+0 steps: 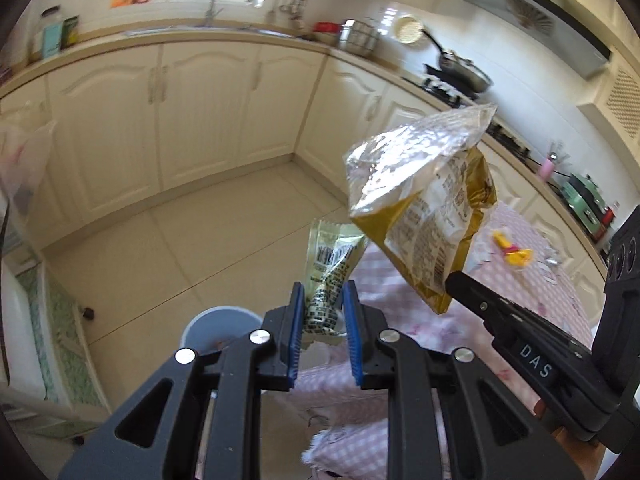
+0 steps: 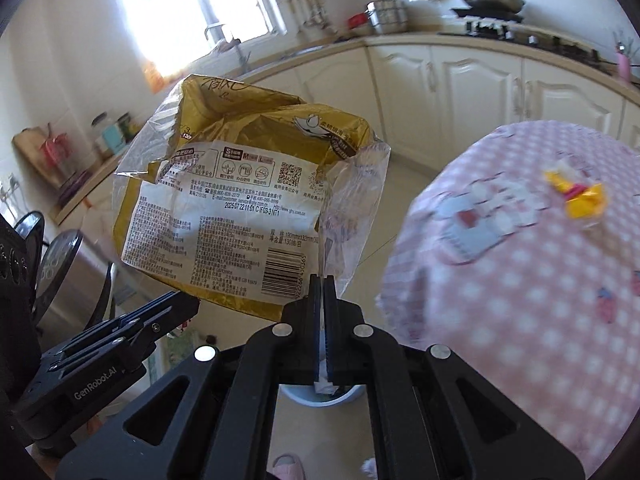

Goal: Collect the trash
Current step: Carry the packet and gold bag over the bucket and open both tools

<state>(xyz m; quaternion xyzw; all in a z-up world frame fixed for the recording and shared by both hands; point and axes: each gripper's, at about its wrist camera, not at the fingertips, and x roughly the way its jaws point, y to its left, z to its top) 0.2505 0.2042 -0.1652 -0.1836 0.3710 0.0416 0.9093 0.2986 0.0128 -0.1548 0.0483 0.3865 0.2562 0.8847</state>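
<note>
Gold bag (image 2: 240, 200): empty, light, crinkly film; right gripper (image 2: 324, 280) clamps corner. Wrapper (image 1: 328, 280): thin, slippery; left gripper (image 1: 322, 300) pinches it mid-strip. Bin (image 1: 220, 326) below grippers.

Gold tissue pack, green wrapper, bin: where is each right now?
gold tissue pack (image 2: 224, 216): right wrist view, white printed label.
green wrapper (image 1: 328, 276): left wrist view, crumpled middle.
bin (image 1: 218, 320): left wrist view, pale rim.

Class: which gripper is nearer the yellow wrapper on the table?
Right. The right gripper, holding the gold bag, is beside the table, closer to the yellow wrapper; the left gripper is farther off.
</note>
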